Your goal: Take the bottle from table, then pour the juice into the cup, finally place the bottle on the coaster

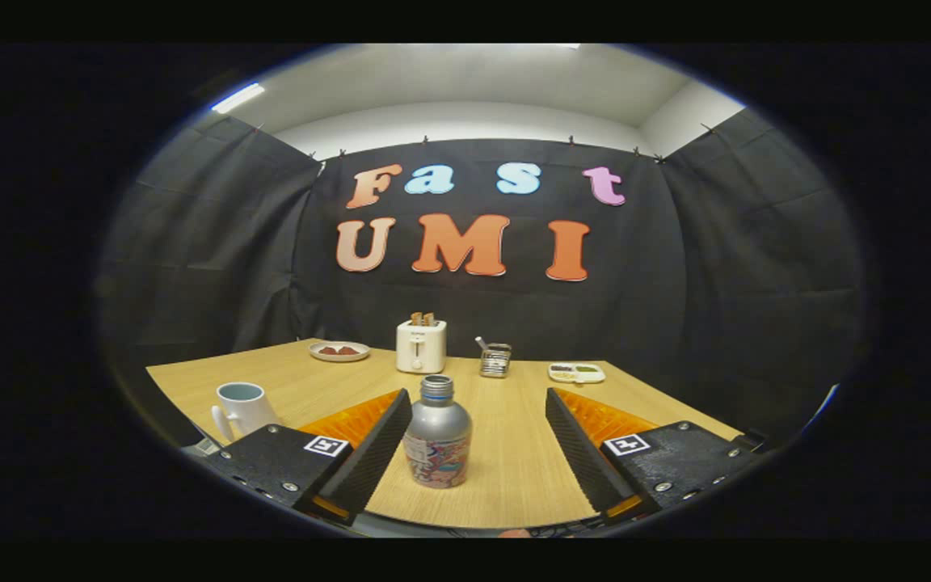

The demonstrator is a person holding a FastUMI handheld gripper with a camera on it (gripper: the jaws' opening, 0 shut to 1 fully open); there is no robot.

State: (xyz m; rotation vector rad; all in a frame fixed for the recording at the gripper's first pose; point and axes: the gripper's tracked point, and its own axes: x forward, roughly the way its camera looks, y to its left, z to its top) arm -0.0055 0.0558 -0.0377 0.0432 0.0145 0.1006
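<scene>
While the bottle stands untouched, status as follows:
claw (pixel 478 436): released, fingers spread wide, nothing gripped
left finger (pixel 368 461): just beside the bottle's left side; contact can't be told
right finger (pixel 583 457): well apart from the bottle, bare worktop between
bottle (pixel 437 434): silver aluminium, cap on, patterned label low on the body, upright on the worktop between the fingers, nearer the left one
mug (pixel 241 408): white, handle facing left, on the worktop left of the left finger
worktop (pixel 514 461): light wood grain
toaster (pixel 421 345): white, two slices sticking up, beyond the bottle near the wall
plate (pixel 339 351): left of the toaster, brown pieces on it
wire holder (pixel 495 360): right of the toaster
divided dish (pixel 576 372): further right, far edge
</scene>
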